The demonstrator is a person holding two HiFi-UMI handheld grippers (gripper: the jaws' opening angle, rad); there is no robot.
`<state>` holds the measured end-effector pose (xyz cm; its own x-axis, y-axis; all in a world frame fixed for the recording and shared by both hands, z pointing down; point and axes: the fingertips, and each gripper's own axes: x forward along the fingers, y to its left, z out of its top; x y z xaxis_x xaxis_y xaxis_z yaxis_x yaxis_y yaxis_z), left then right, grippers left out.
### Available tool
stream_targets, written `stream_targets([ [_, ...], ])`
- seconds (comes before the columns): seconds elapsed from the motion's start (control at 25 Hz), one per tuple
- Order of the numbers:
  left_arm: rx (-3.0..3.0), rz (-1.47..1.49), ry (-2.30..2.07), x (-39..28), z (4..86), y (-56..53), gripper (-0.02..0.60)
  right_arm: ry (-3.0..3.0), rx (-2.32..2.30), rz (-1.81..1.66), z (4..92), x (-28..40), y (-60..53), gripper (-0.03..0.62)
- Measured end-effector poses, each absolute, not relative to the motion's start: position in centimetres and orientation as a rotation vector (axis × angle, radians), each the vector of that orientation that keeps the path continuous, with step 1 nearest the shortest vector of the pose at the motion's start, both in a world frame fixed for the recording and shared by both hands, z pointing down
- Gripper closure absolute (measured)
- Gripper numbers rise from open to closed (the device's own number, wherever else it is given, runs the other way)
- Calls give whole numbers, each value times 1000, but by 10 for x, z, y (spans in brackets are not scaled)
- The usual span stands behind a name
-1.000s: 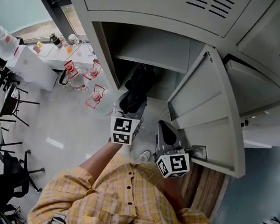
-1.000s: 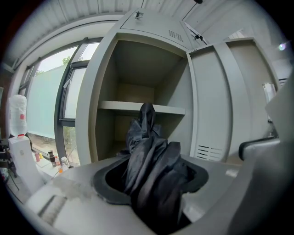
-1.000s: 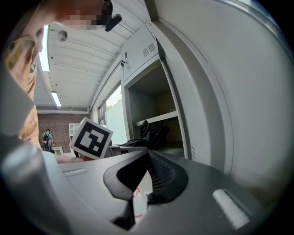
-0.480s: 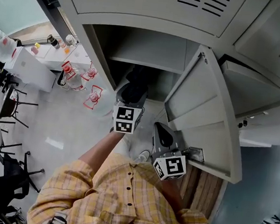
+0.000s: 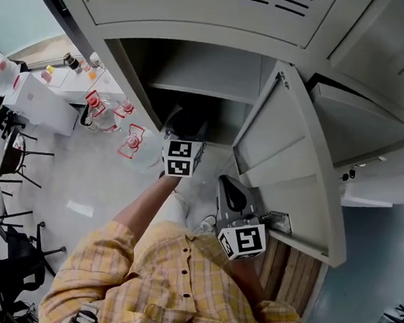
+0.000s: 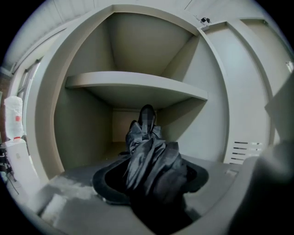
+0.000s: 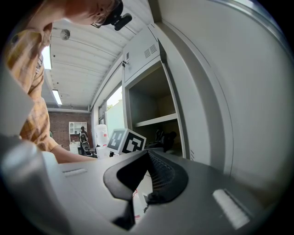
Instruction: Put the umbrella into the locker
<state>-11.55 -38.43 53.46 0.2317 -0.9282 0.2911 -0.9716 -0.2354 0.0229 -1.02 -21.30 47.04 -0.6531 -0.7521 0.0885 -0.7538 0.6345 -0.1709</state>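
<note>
A folded black umbrella (image 6: 151,163) points into the grey locker's (image 5: 203,72) lower compartment, under the shelf (image 6: 138,85). My left gripper (image 6: 151,186) is shut on the umbrella's near end, with a black finger on each side of the bunched fabric. In the head view the left gripper (image 5: 185,133) reaches into the locker mouth, and the umbrella (image 5: 184,122) shows only as a dark shape inside. My right gripper (image 5: 229,192) hangs beside the open locker door (image 5: 288,151). Its jaws (image 7: 147,158) meet at the tips with nothing between them.
The open door stands just right of the compartment. Water bottles with red handles (image 5: 107,109) sit on the floor to the left by a white table (image 5: 38,95). Black chairs (image 5: 18,154) stand farther left. Closed locker doors with keys surround the opening.
My left gripper has carried the umbrella forward, deeper into the locker opening, so less of the umbrella shows in the head view. The right gripper has stayed by the door.
</note>
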Motion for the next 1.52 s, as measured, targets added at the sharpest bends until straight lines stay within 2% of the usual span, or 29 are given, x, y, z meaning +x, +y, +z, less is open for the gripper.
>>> stream_targets([
  [0.84,2314,415,-1833,-112,563,-429,314,-2835,1317,346,471,-7,-213,594],
  [1.16,2369,397,-1761,-107,561,-427,247,-2847,1308,358,470,-8,-212,594],
  [1.52,2384,409,-1794,-110,547,-412,241,-2853,1321,350,466,-4,-206,594],
])
